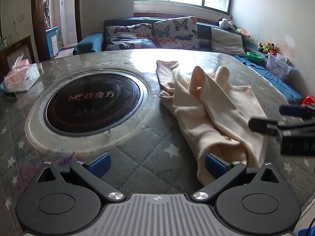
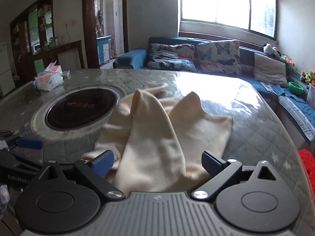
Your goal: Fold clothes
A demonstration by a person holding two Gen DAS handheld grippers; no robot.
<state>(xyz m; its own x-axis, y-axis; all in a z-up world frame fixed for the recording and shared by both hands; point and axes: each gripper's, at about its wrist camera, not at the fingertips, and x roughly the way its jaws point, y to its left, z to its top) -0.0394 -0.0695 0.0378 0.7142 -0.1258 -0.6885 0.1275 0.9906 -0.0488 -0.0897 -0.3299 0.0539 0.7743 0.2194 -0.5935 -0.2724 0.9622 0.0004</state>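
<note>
A cream garment [image 1: 212, 110] lies crumpled on the round quilted table [image 1: 137, 157], right of the cooktop. In the right wrist view the garment [image 2: 157, 137] lies between and under the fingers. My left gripper [image 1: 157, 164] is open, low over the table at the garment's near left edge; its right blue pad [image 1: 213, 164] is against the cloth. My right gripper [image 2: 157, 162] is open over the garment's near end. It shows in the left wrist view [image 1: 279, 120] at the right, beside the garment. The left gripper's blue fingertip [image 2: 29, 143] shows at the left in the right wrist view.
A round black induction cooktop [image 1: 92, 104] is set in the table's middle. A tissue pack [image 1: 20, 76] sits at the far left. A blue sofa with butterfly cushions [image 1: 175, 33] stands behind the table under the window. A red object [image 2: 307, 169] is at the right edge.
</note>
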